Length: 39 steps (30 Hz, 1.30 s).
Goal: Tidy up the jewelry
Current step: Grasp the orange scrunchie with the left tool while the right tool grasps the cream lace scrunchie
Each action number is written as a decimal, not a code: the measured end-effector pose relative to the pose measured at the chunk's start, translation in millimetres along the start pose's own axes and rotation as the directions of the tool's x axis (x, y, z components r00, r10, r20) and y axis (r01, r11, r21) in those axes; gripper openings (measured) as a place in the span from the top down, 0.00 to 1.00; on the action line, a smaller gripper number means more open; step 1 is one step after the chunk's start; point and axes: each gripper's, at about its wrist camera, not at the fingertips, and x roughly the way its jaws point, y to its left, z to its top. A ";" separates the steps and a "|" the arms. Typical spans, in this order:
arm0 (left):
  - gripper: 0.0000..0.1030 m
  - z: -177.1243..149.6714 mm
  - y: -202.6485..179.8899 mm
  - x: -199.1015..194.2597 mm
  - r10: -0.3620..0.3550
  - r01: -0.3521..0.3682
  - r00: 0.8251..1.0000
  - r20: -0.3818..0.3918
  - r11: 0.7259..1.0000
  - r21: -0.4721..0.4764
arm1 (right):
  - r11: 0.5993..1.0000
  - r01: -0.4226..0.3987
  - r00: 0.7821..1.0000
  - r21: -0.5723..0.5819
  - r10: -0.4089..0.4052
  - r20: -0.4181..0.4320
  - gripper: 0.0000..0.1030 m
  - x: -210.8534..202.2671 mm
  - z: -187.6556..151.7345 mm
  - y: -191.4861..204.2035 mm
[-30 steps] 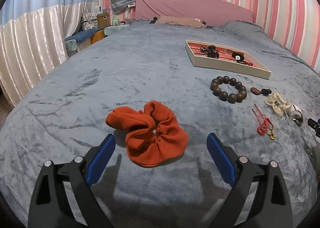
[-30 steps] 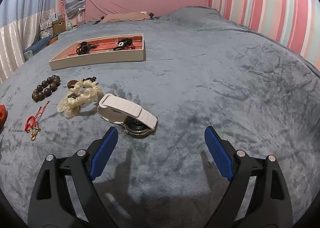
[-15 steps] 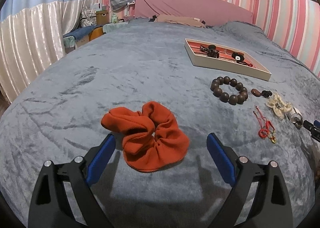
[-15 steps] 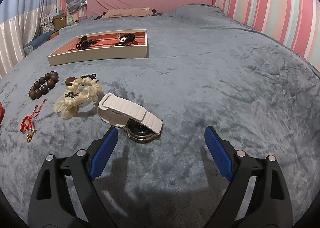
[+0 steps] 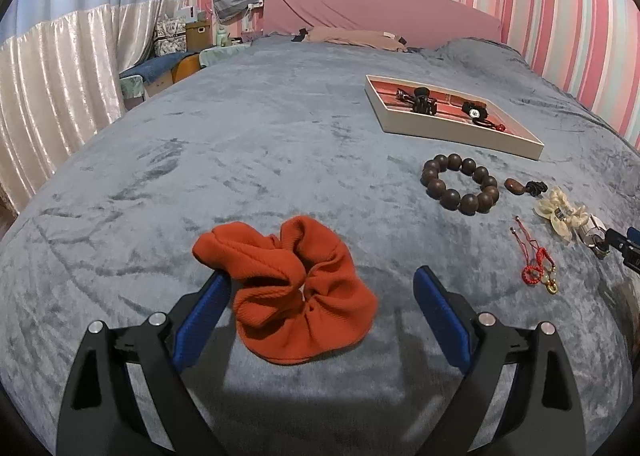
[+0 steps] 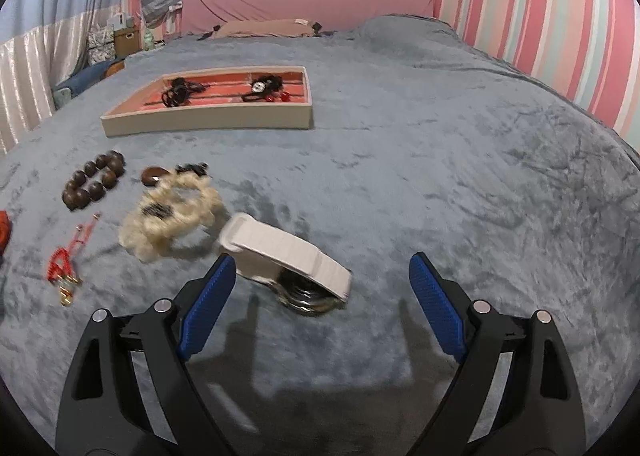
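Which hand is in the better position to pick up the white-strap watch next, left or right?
Right. The open right claw already has the watch between its fingers. The left claw is over the orange scrunchie, with the watch far off to its side.

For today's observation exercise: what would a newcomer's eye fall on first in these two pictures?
First, the orange scrunchie on the grey bedspread, lying between the open left gripper's blue fingers. Next, the white-strapped watch just ahead of the open right gripper. Farther back sits the tray with dark pieces on its red lining.
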 end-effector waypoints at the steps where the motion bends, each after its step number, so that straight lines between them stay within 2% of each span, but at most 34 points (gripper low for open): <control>1: 0.12 0.7 0.3 0.4 0.001 -0.001 1.000 0.001 1.000 0.001 | 1.000 -0.007 1.000 0.000 0.007 0.007 0.16 -1.8 2.5 2.5; 4: 0.12 2.2 1.0 2.9 -0.005 0.005 1.000 -0.003 1.000 0.001 | 0.999 -0.038 0.999 -0.003 0.038 0.035 0.16 -7.4 13.5 13.9; 10: 0.15 5.6 -0.5 9.0 -0.013 0.013 1.000 -0.018 1.000 0.017 | 0.994 -0.096 0.995 -0.051 0.098 0.034 0.16 4.1 34.1 52.4; 12: 0.26 6.8 -0.1 13.7 -0.016 0.017 0.999 -0.038 1.000 0.018 | 0.992 -0.108 0.994 -0.067 0.109 0.015 0.16 13.4 39.4 64.3; 16: 0.32 7.6 4.5 22.4 -0.032 0.033 0.997 -0.073 0.999 0.004 | 0.989 -0.119 0.993 -0.091 0.117 -0.031 0.16 33.5 44.7 83.1; 18: 0.40 8.3 7.4 25.0 -0.044 0.044 0.996 -0.082 0.999 -0.008 | 0.988 -0.113 0.993 -0.109 0.108 -0.056 0.16 43.2 45.4 90.4; 20: 0.44 9.1 10.4 28.8 -0.059 0.057 0.994 -0.096 0.998 -0.021 | 0.987 -0.111 0.992 -0.118 0.103 -0.077 0.20 50.7 45.3 94.6; 24: 0.55 10.7 14.0 32.9 -0.084 0.081 0.990 -0.110 0.996 -0.035 | 0.987 -0.125 0.986 -0.106 0.112 -0.121 0.41 63.4 40.2 95.5; 28: 0.63 13.6 13.4 35.1 -0.086 0.084 0.990 -0.114 0.996 -0.024 | 0.986 -0.148 0.982 -0.077 0.137 -0.131 0.57 66.6 39.1 90.6; 31: 0.68 16.5 13.1 35.8 -0.096 0.094 0.988 -0.117 0.995 -0.018 | 0.985 -0.160 0.979 -0.056 0.152 -0.134 0.64 67.6 39.5 87.5; 34: 0.73 18.6 13.7 36.1 -0.100 0.098 0.988 -0.116 0.995 -0.021 | 0.984 -0.170 0.978 -0.044 0.163 -0.129 0.67 66.4 40.6 86.2; 39: 0.78 24.2 10.2 33.4 -0.104 0.103 0.989 -0.108 0.995 -0.007 | 0.981 -0.195 0.976 -0.012 0.192 -0.105 0.68 58.2 47.0 79.9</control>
